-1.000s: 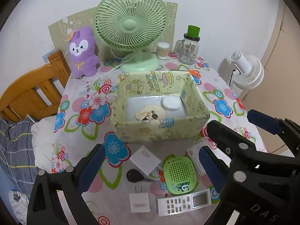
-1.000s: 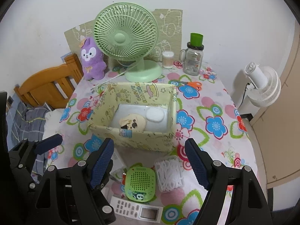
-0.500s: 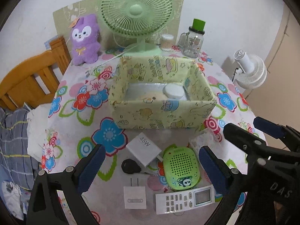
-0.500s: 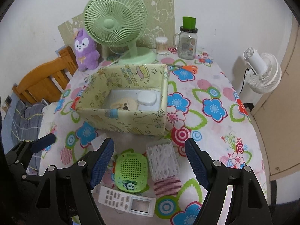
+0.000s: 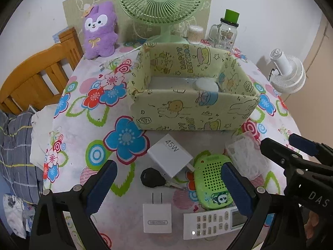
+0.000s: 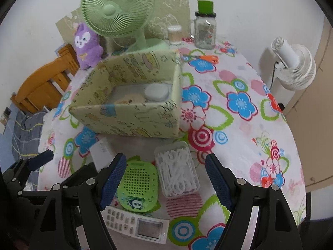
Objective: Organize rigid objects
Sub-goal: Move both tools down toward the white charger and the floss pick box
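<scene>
A yellow-green printed fabric box [image 5: 193, 112] [image 6: 129, 120] stands mid-table with a white round case [image 5: 206, 84] [image 6: 156, 92] and a tan item [image 6: 131, 99] inside. In front of it lie a white 45W charger [image 5: 169, 158], a black key [image 5: 150, 177], a small white plug [image 5: 157, 216], a green perforated gadget [image 5: 212, 182] [image 6: 138, 185], a white remote [image 5: 212, 225] [image 6: 137, 225] and a clear box of floss picks [image 5: 243, 156] [image 6: 177, 169]. My left gripper [image 5: 167, 165] hovers open above the charger and key. My right gripper [image 6: 165, 158] hangs over the floss box, jaws opening, touching nothing.
At the back stand a green desk fan [image 5: 162, 2], a purple plush [image 5: 100, 31], a cotton-swab jar [image 5: 194, 34] and a glass jar with a green lid [image 5: 225, 33]. Orange scissors [image 6: 208, 58] lie behind the box. A wooden chair [image 5: 35, 77] stands left, a white fan [image 6: 291, 68] right.
Both grippers have sunk toward the table, so the small items in front of the box look larger and closer. Nothing has been taken hold of.
</scene>
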The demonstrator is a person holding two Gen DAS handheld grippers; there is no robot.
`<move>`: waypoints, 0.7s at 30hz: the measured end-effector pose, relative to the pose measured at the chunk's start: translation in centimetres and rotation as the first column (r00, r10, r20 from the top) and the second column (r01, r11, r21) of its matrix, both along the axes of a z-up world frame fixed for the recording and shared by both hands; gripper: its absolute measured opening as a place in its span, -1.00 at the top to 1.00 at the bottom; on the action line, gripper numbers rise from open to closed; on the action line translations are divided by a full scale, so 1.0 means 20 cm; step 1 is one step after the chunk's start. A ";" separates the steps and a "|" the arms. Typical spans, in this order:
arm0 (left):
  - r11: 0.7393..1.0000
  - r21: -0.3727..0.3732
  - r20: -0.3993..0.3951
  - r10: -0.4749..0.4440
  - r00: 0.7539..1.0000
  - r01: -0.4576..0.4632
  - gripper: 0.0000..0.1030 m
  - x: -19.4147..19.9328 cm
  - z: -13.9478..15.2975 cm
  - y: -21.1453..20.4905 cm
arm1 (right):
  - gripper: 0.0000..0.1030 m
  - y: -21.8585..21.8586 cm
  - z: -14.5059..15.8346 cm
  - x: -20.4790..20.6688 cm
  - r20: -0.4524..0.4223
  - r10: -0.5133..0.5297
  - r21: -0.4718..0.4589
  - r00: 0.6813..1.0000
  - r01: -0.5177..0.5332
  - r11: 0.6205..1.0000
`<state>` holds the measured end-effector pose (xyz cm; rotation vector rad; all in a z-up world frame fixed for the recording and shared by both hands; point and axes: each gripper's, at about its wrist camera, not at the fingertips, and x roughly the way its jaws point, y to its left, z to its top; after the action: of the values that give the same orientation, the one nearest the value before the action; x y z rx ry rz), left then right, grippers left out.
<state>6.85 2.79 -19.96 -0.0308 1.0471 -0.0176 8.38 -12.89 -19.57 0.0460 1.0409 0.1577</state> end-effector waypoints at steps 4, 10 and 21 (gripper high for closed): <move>1.000 0.013 -0.011 -0.023 1.000 0.023 -0.96 0.02 -0.06 -0.01 | -0.66 -0.01 -0.05 0.00 -0.015 -0.008 -0.010 1.000 0.008 1.000; 0.999 0.025 -0.020 -0.048 0.999 0.048 -0.96 0.06 -0.13 -0.03 | -0.66 -0.02 -0.13 0.03 -0.045 -0.019 -0.026 0.999 0.018 1.000; 0.998 0.036 -0.060 -0.047 0.997 0.050 -0.96 0.13 -0.26 -0.01 | -0.67 -0.02 -0.25 0.10 -0.092 -0.039 -0.038 0.995 0.036 0.999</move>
<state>9.50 2.63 -25.09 0.0283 1.1073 -0.0413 10.30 -13.29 -24.60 0.0401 1.1346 0.1028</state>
